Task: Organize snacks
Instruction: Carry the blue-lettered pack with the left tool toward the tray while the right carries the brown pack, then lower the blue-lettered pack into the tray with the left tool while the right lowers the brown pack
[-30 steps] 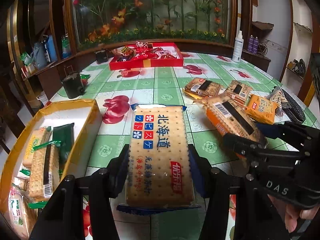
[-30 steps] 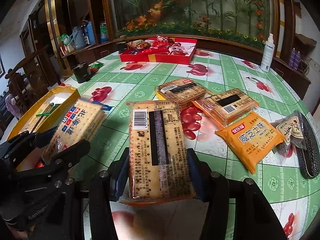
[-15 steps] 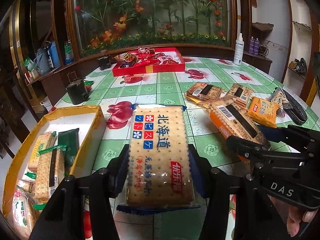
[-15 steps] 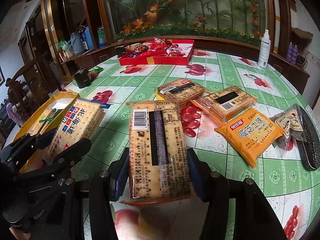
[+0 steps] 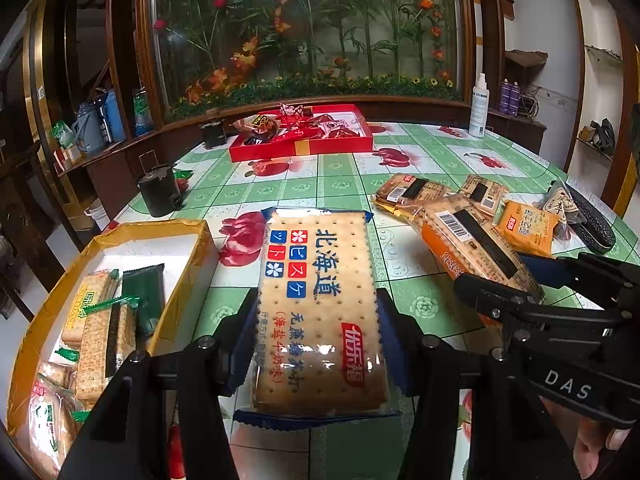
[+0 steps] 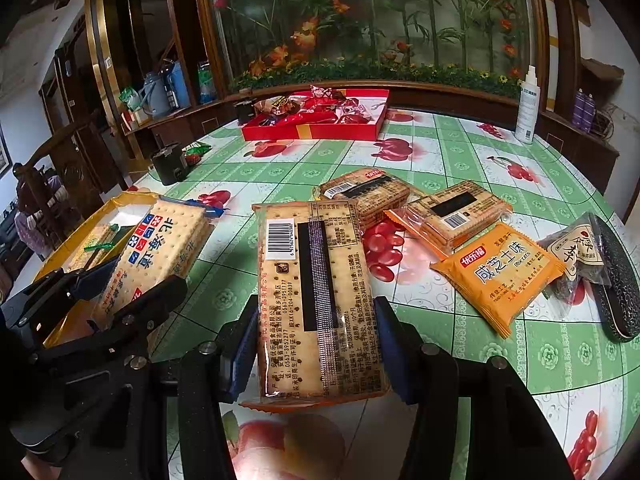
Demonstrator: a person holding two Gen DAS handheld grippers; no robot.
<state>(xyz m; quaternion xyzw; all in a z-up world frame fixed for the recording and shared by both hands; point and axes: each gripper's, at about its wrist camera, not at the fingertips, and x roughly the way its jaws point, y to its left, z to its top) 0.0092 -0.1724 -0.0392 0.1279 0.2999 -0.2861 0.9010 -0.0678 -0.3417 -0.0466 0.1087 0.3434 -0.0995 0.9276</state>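
Note:
My left gripper is shut on a blue-edged cracker pack with blue Chinese lettering, held above the table. My right gripper is shut on an orange-edged cracker pack, barcode side up. Each gripper shows in the other's view: the right gripper with its orange-edged pack, the left gripper with its blue-edged pack. A yellow box at the left holds several cracker packs; it is also in the right wrist view as the yellow box.
On the green cherry-print tablecloth lie two clear cracker packs, an orange biscuit bag, a dark snack bag and a black case. A red sweets tray, black cup and white spray bottle stand farther back.
Both grippers keep their packs and stay in place. The views have tilted up slightly, so the table and boxes sit a little lower in frame.

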